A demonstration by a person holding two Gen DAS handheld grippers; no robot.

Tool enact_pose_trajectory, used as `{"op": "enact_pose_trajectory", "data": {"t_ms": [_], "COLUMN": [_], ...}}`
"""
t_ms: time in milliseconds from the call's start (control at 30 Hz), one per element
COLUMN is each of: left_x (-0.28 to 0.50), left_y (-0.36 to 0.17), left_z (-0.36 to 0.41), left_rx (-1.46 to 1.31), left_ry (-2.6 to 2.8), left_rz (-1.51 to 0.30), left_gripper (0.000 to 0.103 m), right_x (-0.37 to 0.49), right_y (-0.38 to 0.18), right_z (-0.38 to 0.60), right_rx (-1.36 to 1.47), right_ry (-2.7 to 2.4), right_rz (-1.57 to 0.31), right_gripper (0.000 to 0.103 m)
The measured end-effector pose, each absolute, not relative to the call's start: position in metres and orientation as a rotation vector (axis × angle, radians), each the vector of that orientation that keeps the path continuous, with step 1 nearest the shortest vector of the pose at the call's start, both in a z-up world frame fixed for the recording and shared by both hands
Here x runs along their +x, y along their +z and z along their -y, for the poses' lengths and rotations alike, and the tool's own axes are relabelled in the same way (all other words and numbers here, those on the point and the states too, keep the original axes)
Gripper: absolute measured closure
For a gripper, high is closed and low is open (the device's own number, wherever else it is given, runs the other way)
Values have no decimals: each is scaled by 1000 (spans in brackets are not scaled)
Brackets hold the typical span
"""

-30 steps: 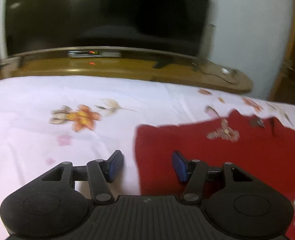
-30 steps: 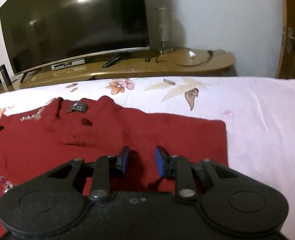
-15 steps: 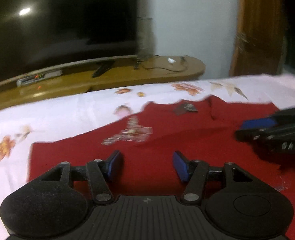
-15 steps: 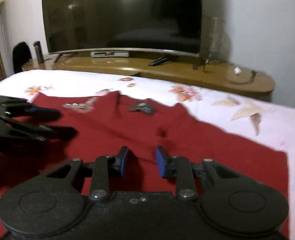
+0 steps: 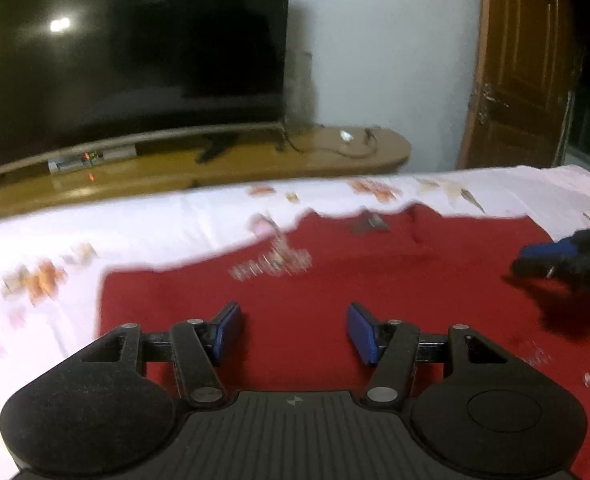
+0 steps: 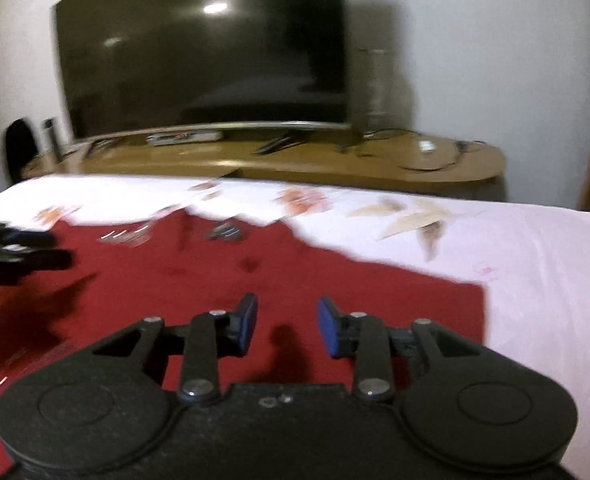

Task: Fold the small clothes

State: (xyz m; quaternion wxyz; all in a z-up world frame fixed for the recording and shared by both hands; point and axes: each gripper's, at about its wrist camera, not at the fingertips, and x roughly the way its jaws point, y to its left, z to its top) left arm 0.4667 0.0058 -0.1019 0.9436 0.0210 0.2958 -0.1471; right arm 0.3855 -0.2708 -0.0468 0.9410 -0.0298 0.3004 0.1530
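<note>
Left wrist view showed the left gripper (image 5: 293,330) above the near part of a red garment (image 5: 375,280), its 2 blue pads (image 5: 227,332) well apart and holding nothing, with only red cloth visible below the gap. The garment lay spread flat on a bed sheet (image 5: 95,232) printed with flowers; its sequin patch (image 5: 273,264) sat beyond the left gripper, and a dark tag (image 5: 369,224) lay at the garment's far edge. The right gripper (image 5: 551,258) reached in over the garment's right side, casting a shadow on the cloth. From the right wrist view, the right gripper (image 6: 287,326) also hovered over the garment (image 6: 375,292), near its right edge; its jaws were opening, the gap narrower than the left gripper's, and nothing was between them. In that view the left gripper (image 6: 35,248) sat over the garment's left side. Whether either gripper touched the cloth could not be told through the blur. Beyond the garment stood a wooden stand (image 6: 335,164) bearing a dark TV (image 6: 203,64), and right of the stand a wooden door (image 5: 523,68).
</note>
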Motion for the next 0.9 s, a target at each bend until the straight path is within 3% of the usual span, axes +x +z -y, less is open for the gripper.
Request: {"op": "enact_pose_trajectory", "data": {"t_ms": [233, 400, 533, 767, 900], "left_x": [440, 447, 440, 434, 401], "left_y": [-89, -106, -111, -98, -74], "left_z": [-11, 5, 6, -4, -21], "left_rx": [46, 19, 101, 144, 66], "left_ry": [-257, -283, -245, -238, -262], "left_rz": [-536, -630, -621, -636, -601], "left_gripper": [44, 44, 34, 33, 33], "right_x": [379, 367, 362, 365, 339], "right_y": [-66, -53, -71, -63, -28], "right_z": [256, 241, 230, 272, 284], "right_rx": [-174, -137, -213, -173, -53], "right_ry": [238, 314, 316, 174, 181], "right_rz": [-648, -630, -649, -700, -645], "right_gripper": [68, 58, 55, 50, 50]}}
